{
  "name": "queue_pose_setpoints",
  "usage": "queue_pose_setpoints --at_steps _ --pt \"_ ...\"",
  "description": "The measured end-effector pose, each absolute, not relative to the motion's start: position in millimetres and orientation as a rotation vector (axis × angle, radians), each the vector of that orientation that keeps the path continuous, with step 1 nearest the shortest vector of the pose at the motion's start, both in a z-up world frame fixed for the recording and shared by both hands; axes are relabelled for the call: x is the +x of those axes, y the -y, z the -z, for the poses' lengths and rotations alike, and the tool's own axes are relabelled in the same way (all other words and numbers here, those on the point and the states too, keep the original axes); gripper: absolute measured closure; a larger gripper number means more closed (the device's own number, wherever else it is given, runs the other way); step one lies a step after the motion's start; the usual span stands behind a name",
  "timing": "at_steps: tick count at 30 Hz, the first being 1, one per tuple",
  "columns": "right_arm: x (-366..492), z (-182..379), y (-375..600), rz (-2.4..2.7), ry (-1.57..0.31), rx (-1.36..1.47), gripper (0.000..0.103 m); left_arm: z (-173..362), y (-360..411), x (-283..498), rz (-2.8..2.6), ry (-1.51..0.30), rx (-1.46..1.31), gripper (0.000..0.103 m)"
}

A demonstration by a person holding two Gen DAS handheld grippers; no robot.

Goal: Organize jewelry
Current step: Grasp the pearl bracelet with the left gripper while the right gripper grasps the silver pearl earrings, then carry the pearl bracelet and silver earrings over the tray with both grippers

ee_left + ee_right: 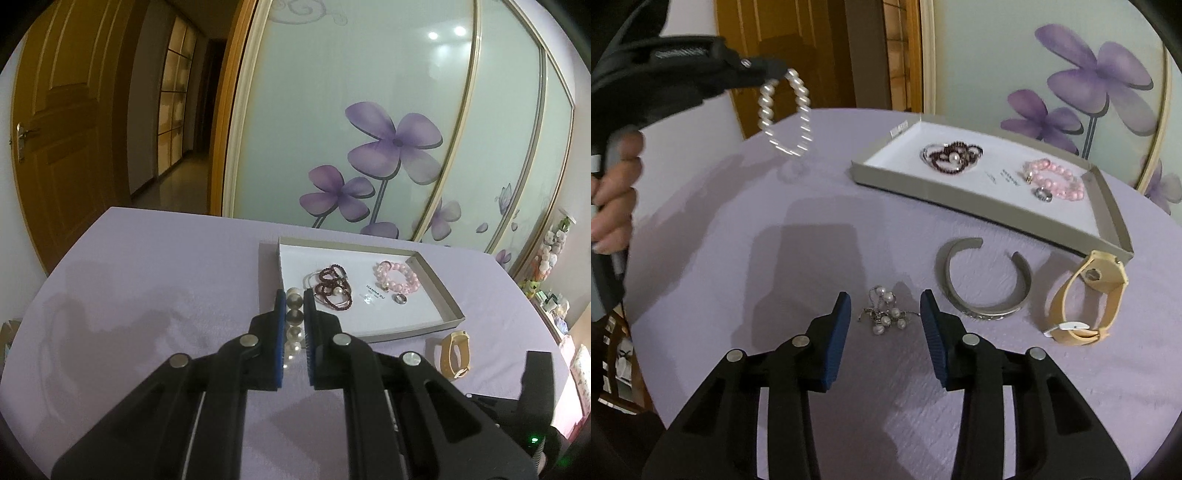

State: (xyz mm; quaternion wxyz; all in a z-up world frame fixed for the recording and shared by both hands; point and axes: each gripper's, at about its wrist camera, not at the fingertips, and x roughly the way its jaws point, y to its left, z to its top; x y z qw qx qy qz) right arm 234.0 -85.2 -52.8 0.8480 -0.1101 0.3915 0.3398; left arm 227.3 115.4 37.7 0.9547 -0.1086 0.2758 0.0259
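Observation:
My left gripper (294, 297) is shut on a pearl bracelet (293, 325) and holds it in the air left of the tray; the bracelet hangs from it in the right wrist view (785, 112). The shallow grey tray (437, 286) holds a dark red bead bracelet (330, 286), a pink bead bracelet (397, 277) and a small ring (400, 300). My right gripper (884, 301) is open just above the table, its fingers either side of a small pearl chain piece (886, 310).
A silver cuff bangle (984, 280) and a tan strap watch (1087, 299) lie on the lilac tablecloth (738, 240) in front of the tray (979, 206). The watch also shows in the left wrist view (456, 354). A flowered sliding door stands behind the table.

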Motion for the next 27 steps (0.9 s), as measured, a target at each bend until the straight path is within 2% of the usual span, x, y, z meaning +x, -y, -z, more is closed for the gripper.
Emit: queue_pose_setpoints --at_steps 3,6,7,8,14,23,27 --pt "235.0 57.5 81.3 -0.71 -0.853 -0.247 0.063 -39.2 -117.6 228.4 -0.056 -0.556 -0.226 0.094" --pt "234.5 58.7 80.0 -0.69 -0.855 -0.273 0.077 -39.1 -120.7 228.3 -0.06 -0.555 -0.233 0.094" --pt "233.8 58.8 79.9 -0.703 -0.856 -0.274 0.09 -38.7 -120.9 228.9 -0.061 -0.556 -0.235 0.094" --pt "232.0 59.0 80.1 -0.714 -0.858 -0.277 0.095 -38.6 -121.1 228.6 -0.062 -0.557 -0.235 0.094" --pt "219.8 53.4 92.1 -0.73 -0.85 -0.277 0.096 -37.5 -119.9 227.9 -0.055 -0.566 -0.232 0.094" --pt "224.2 -32.2 152.3 -0.668 -0.622 -0.094 0.096 -40.8 -114.4 228.0 -0.048 -0.563 -0.232 0.094" --pt "225.8 -53.3 166.2 -0.642 -0.56 -0.067 0.096 -43.9 -109.7 231.5 -0.042 -0.563 -0.229 0.094"
